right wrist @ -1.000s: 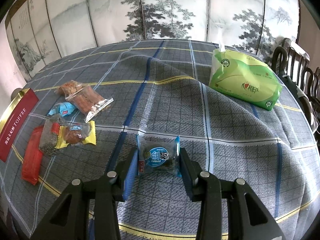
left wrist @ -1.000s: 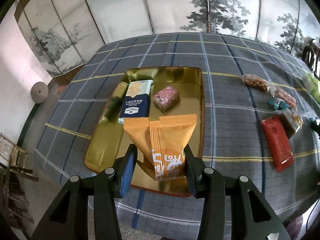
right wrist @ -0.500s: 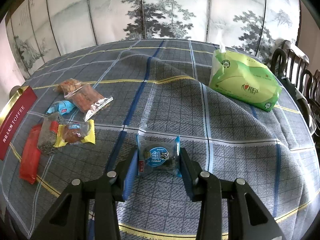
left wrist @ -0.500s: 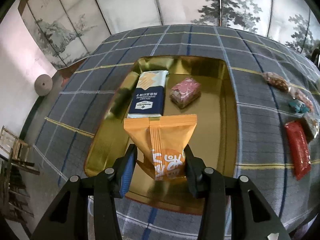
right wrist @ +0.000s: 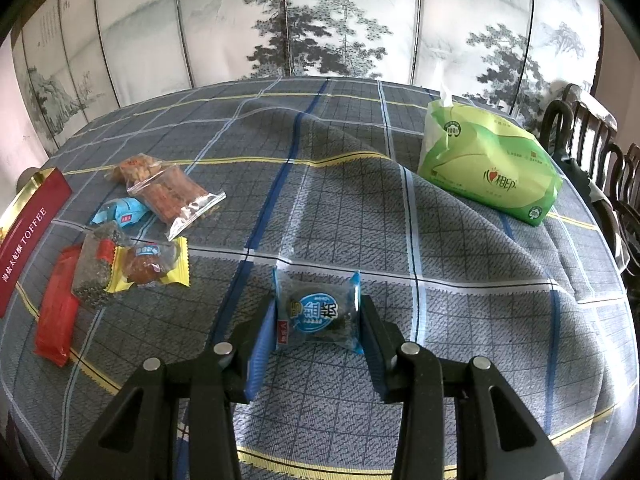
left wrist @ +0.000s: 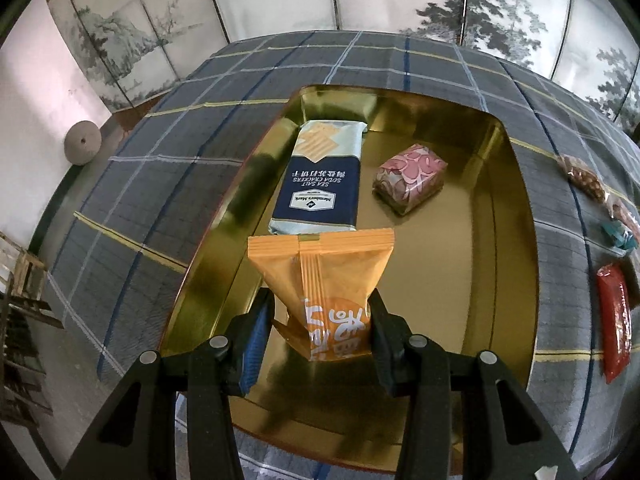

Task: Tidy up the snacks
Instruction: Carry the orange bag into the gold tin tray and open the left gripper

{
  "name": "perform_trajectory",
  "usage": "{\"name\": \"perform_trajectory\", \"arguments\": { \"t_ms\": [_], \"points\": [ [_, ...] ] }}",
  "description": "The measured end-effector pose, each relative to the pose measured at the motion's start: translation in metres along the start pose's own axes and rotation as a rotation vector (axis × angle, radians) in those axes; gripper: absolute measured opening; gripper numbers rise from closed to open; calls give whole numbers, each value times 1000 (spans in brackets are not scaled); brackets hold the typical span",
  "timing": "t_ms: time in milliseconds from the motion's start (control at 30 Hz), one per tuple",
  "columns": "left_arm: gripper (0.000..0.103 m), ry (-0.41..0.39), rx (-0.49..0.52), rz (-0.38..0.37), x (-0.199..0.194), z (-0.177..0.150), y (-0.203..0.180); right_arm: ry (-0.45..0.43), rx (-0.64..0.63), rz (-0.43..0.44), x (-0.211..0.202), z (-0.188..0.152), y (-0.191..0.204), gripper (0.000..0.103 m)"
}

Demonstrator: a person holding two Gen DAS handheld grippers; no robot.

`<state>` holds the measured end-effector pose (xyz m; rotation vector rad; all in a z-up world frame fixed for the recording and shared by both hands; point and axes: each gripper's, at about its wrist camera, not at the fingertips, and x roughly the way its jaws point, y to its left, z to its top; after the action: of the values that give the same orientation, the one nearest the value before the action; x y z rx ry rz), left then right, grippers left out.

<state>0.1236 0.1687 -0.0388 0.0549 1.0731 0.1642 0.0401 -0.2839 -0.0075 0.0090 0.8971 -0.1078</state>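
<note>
Crinkly orange packet [left wrist: 324,280], glossy gold tin [left wrist: 516,216], plaid tablecloth [left wrist: 168,152]

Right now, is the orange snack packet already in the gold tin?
Not yet: the left claw holds the orange snack packet above the gold tin.

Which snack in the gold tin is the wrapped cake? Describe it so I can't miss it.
Look in the gold tin on the plaid cloth. Right of the long navy cracker pack lies a small blocky parcel, the only one in pink patterned wrap.
</note>
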Motion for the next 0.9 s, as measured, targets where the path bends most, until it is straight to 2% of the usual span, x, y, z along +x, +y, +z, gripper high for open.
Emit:
{"name": "perform_trajectory", "arguments": {
  "t_ms": [167, 400, 467, 633, 900],
  "points": [
    [42, 4, -5, 4, 3, 1, 1, 0, 0, 0, 0, 0, 0, 41],
    [51, -4, 10, 39, 4, 0, 2, 0, 0, -1, 0, 0, 0, 41],
    [57, -8, 9, 47, 2, 0, 3, 0, 0, -2, 0, 0, 1, 41],
    [80, -57, 15, 77, -12, -1, 3, 1, -2, -7, 0, 1, 1, 41],
    [82, -122, 46, 87, -45, -14, -3, -6, -3, -17, -2, -2, -2, 41]
  ]
}}
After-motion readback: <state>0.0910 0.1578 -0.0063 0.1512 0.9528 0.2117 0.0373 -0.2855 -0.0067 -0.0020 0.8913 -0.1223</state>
